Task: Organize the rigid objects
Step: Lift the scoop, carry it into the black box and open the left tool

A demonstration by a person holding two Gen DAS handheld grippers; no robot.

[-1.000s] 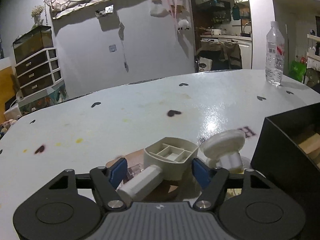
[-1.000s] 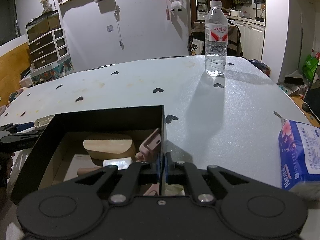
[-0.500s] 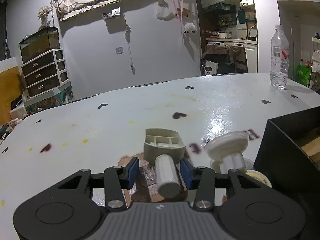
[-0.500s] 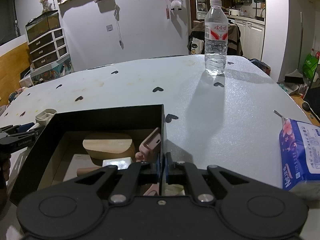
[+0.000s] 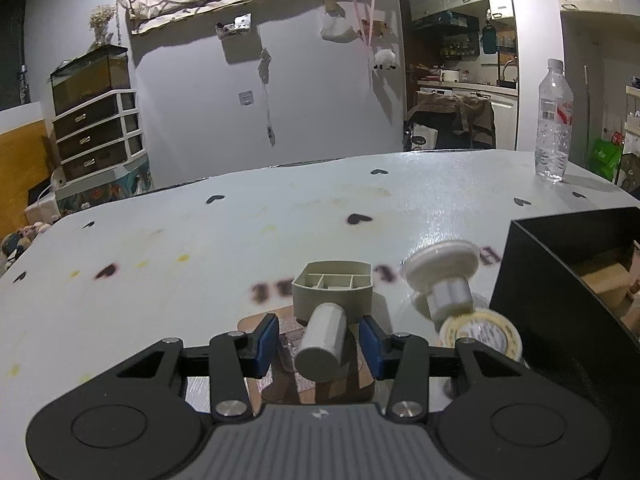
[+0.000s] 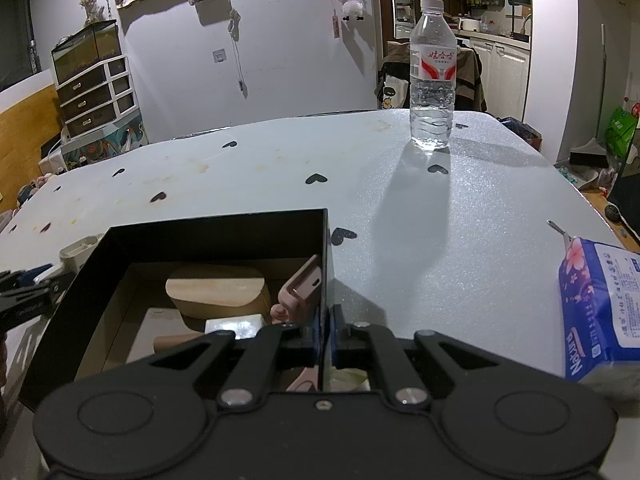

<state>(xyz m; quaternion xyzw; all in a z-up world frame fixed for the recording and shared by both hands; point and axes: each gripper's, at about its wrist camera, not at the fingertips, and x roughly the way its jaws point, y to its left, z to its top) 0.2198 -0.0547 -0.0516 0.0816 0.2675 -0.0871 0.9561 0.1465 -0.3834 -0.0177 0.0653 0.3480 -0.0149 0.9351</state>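
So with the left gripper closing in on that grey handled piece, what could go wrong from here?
1. The left gripper is open, its blue pads either side of the grey plastic piece's round handle with gaps; a round handle may roll or twist as they close.
2. The white disc-topped piece and yellow tape roll lie close on the right; a swing could knock them.
3. The right gripper pinches the black box's wall; tugging could tilt it.

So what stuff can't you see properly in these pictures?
- Left wrist view: the flat brown piece lies under the grey handled piece and the left gripper, so its shape is unclear.
- Left wrist view: the yellow-rimmed round thing is blurred; its label is unreadable.
- Right wrist view: the black box's near contents are covered by the right gripper.
- Right wrist view: the tissue pack is cut off by the edge.
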